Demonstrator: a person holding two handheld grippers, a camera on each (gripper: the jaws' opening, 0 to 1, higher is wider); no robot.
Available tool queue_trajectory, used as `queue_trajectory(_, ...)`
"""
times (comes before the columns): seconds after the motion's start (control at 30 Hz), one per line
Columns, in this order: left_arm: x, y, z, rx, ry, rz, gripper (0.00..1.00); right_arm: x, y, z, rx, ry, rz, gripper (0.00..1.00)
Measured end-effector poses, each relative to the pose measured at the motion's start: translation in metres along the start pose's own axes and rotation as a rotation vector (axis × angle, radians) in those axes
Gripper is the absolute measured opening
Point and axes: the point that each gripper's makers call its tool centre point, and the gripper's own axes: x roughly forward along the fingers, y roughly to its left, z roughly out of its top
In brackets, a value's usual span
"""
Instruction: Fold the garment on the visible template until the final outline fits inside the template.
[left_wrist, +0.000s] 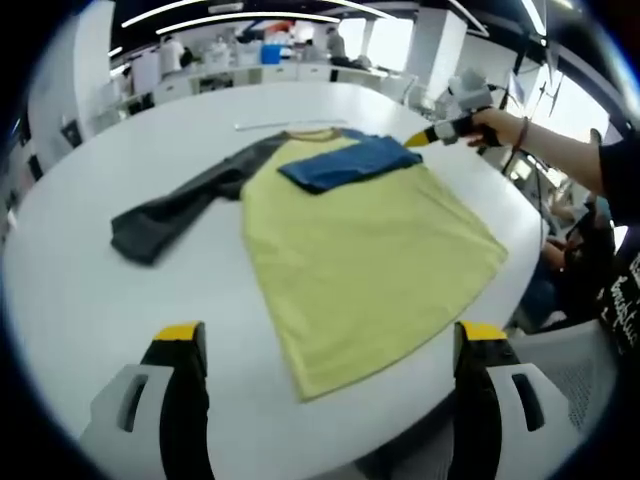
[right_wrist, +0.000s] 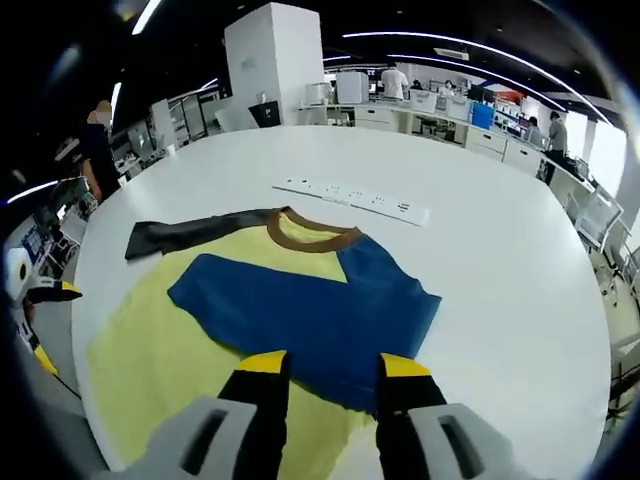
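Right gripper (right_wrist: 325, 372), jaws narrowly parted over the shirt's (right_wrist: 180, 340) blue sleeve (right_wrist: 310, 315), should lay it flat; left gripper (left_wrist: 330, 345) hangs wide open, empty.

Shirt (left_wrist: 370, 260) lies flat on the desk (left_wrist: 90, 300). One sleeve (right_wrist: 310, 320) is folded over the chest, below the collar (right_wrist: 310, 233); the other sleeve (left_wrist: 175, 205) stretches out on the desk to the shirt's side. Power strip (right_wrist: 350, 198) lies on the desk beyond the collar, apart from it.
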Motion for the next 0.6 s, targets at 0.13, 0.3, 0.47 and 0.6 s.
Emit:
queue_trajectory(0.13, 0.000, 0.001, 0.000, -0.001, -0.002, 0.004, 0.99, 0.000, -0.008, -0.009, -0.003, 0.017, -0.005, 0.27)
queue_trajectory(0.3, 0.000, 0.001, 0.000, -0.001, -0.002, 0.007, 0.99, 0.002, -0.016, -0.020, -0.020, 0.042, -0.015, 0.25)
queue_trajectory(0.47, 0.000, 0.000, 0.000, 0.001, -0.005, 0.011, 0.99, 0.005, -0.024, -0.029, -0.024, 0.058, -0.029, 0.20)
queue_trajectory(0.6, -0.001, 0.001, 0.001, -0.001, -0.004, 0.017, 0.99, 0.007, -0.030, -0.034, -0.024, 0.069, -0.039, 0.15)
